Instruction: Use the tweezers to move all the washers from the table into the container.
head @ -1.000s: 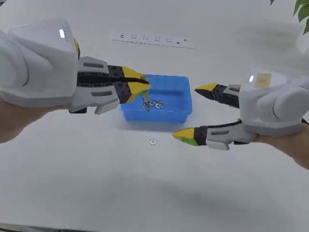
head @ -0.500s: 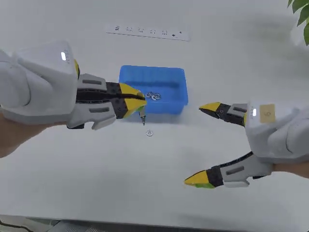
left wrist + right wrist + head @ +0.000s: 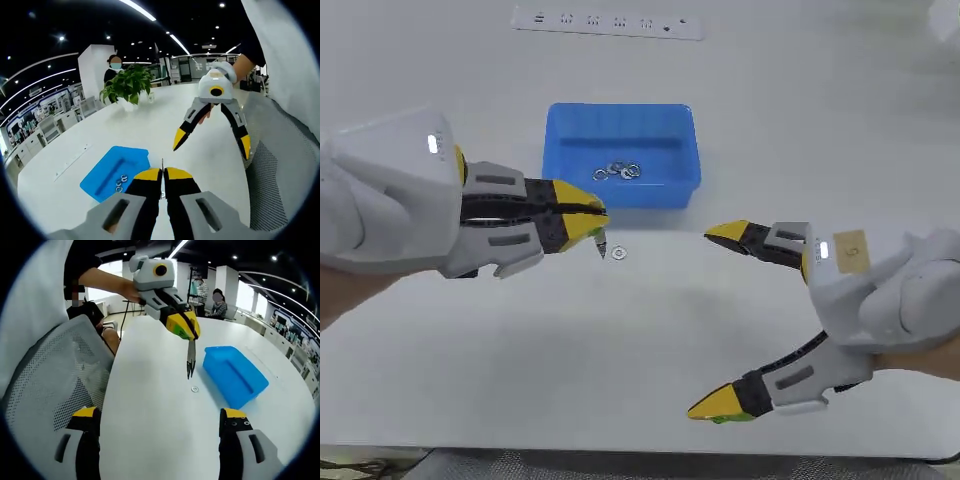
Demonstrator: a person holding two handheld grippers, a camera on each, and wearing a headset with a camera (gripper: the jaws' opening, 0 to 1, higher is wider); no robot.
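A blue container (image 3: 620, 145) sits on the white table and holds several washers (image 3: 617, 172). One washer (image 3: 619, 254) lies on the table just in front of it, also seen as the washer (image 3: 194, 389). My left gripper (image 3: 592, 210) is shut on metal tweezers (image 3: 601, 246), whose tips hang just left of that washer. In the right gripper view the tweezers (image 3: 190, 360) point down a little above the table. My right gripper (image 3: 722, 322) stands wide open and empty at the right front.
A white power strip (image 3: 608, 22) lies at the back of the table. A mesh chair (image 3: 65, 370) and the person's body are at the near edge. A potted plant (image 3: 127, 85) stands further along the table.
The tweezers have come out of the container and down toward the washer on the table. My right gripper has drawn back toward the front right and spread wider. The head camera has tilted down.
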